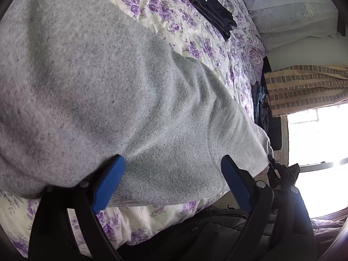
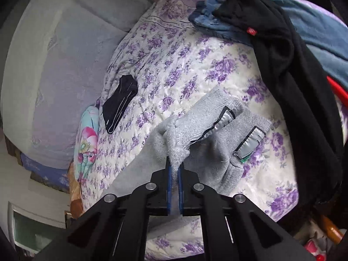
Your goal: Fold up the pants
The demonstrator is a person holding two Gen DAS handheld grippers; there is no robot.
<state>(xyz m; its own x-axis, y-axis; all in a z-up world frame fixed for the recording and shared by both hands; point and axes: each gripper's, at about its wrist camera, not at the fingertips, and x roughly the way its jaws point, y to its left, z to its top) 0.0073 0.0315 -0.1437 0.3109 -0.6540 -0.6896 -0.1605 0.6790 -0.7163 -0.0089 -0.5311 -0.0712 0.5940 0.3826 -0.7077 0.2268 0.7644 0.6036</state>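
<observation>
**Grey pants on the flowery bed, one claw pinching, one claw wide**

The grey pants (image 1: 104,91) lie on a bed cover (image 1: 174,17) with purple flowers. In the left wrist view the pants fill most of the picture, from 9 o'clock across the middle to about 4 o'clock.

The left claw (image 1: 173,174) is at 6 o'clock in that view. Its two blue pads (image 1: 108,184) stand far apart. The soft grey cloth sits between them and just past their tips. The left pad touches the edge of the cloth, but the pads do not squeeze it. This claw holds nothing.

In the right wrist view the right claw (image 2: 174,169) is at 6 o'clock too. Its blue pads are nearly together, with only a thin gap. A bunched bit of the grey pants (image 2: 195,134) is pinched between them. From the tips, the pants spread up toward 1 o'clock and down toward 7 o'clock. Grey shiny strips on the pants show near 3 o'clock of the claw tips.

A small dark folded cloth (image 2: 119,104) lies on the bed at 10 o'clock, well apart from the pants. A black garment (image 2: 293,76) and blue jeans (image 2: 213,19) lie at 1 to 2 o'clock.
</observation>
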